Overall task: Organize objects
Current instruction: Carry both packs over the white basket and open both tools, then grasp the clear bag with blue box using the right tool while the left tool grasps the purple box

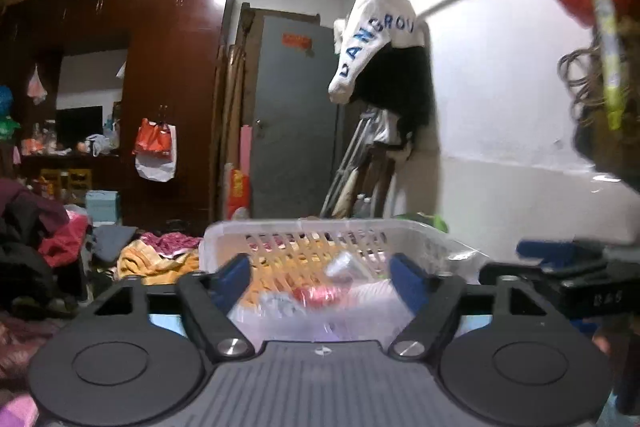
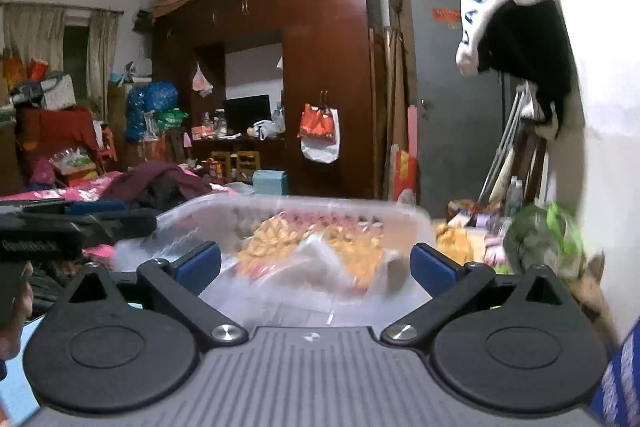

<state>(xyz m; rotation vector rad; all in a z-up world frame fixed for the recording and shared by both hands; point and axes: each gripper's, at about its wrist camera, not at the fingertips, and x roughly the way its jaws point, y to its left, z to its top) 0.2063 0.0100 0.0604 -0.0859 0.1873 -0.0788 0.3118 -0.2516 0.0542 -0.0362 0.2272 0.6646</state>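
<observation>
- We see a tall dark-red wardrobe (image 2: 320,67) filling the back wall, with cloth bundles piled on its top and an orange-and-white bag (image 2: 320,137) hanging from a door handle.
- A grey door (image 1: 296,115) stands to the right of the wardrobe; a white garment with blue lettering (image 1: 372,39) hangs on the wall beside it, over a dark one.
- The bed in front of us is heaped with clothes: a maroon pile (image 2: 160,183) to the left, yellow cloth (image 1: 156,263) near the middle.
- The white slotted plastic basket (image 1: 320,239) sits on the bed just ahead of both tongs. It holds clear plastic wrapping, something red and other small items, too blurred to name.
- The left tongs (image 1: 320,279) stand wide open, blue pads apart, nothing between them; the basket lies beyond the tips, not touched.
- The right tongs (image 2: 316,263) are spread wide too and grip nothing; crumpled clear plastic (image 2: 304,267) shows in the gap, clear of the pads.
- Each tongs appears at the edge of the other's view, so they are side by side.
</observation>
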